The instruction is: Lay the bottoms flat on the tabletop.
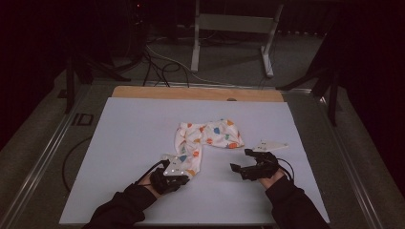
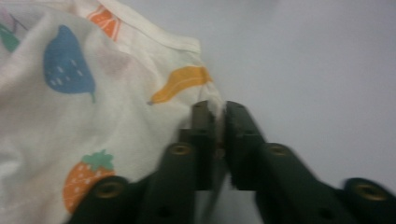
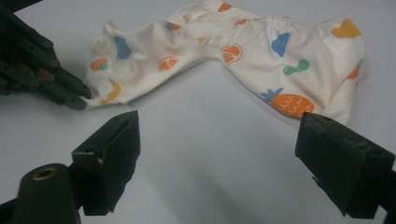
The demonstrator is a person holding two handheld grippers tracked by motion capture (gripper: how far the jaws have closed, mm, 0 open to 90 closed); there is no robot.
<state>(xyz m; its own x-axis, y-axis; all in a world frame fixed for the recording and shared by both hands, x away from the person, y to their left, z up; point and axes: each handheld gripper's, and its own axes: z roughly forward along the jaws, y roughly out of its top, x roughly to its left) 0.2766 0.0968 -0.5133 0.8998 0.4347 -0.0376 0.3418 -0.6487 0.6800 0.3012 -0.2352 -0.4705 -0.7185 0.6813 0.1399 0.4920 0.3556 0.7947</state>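
Pants (image 1: pixel 206 138) lay crumpled mid-table (image 1: pixel 129 143), cream cloth printed with fruit, one leg trailing toward the left gripper (image 1: pixel 184 172). That gripper's jaws were pressed together on the very corner of the leg hem (image 2: pixel 212 105), so the thin bite could likely slip free if pulled hard or sideways. The right gripper (image 1: pixel 239 160) hovered with jaws spread wide, near the other end of the pants but not touching them.
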